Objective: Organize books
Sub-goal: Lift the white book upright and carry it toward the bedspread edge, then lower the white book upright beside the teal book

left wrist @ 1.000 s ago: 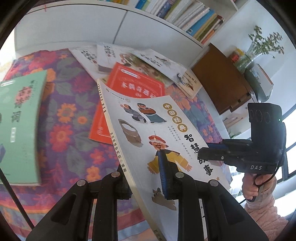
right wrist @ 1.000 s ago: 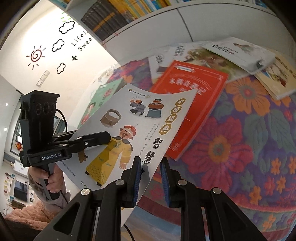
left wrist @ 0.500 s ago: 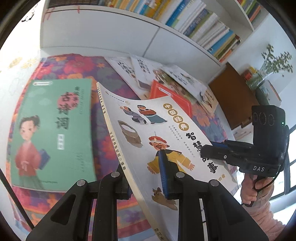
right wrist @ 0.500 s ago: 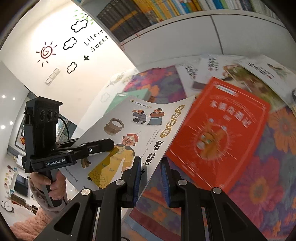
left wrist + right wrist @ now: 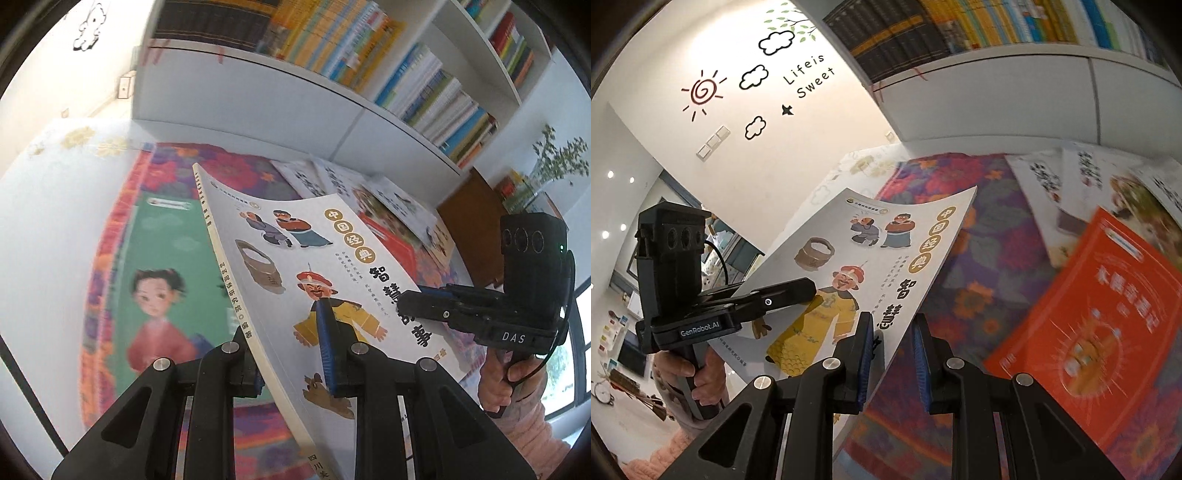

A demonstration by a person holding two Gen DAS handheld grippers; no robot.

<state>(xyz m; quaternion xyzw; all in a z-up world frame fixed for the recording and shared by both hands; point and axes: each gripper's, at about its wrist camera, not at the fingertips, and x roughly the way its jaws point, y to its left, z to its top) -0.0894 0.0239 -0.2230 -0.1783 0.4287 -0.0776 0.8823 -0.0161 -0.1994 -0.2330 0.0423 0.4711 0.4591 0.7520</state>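
Seen from the left wrist, the left gripper [image 5: 295, 350] has its fingers clamped on the spine edge of the white picture book [image 5: 317, 266], held tilted above the green book [image 5: 166, 280] lying on the floral table [image 5: 236, 173]. From the right wrist, the right gripper [image 5: 892, 354] grips the same book's opposite edge, left of the orange book [image 5: 1108, 317].

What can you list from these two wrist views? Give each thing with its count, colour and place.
Held book: one, pale grey cover, lifted above the cloth, clamped by both grippers.
Green book: one, flat on the cloth, under the held book's spine side.
Red book: one, orange-red, flat on the cloth.
Pale books: several, overlapping, far side.
Flowered cloth: one, purple.
Bookshelf: white, full.
Plant: green.
Left gripper: jaws shut on the book.
Right gripper: the same.
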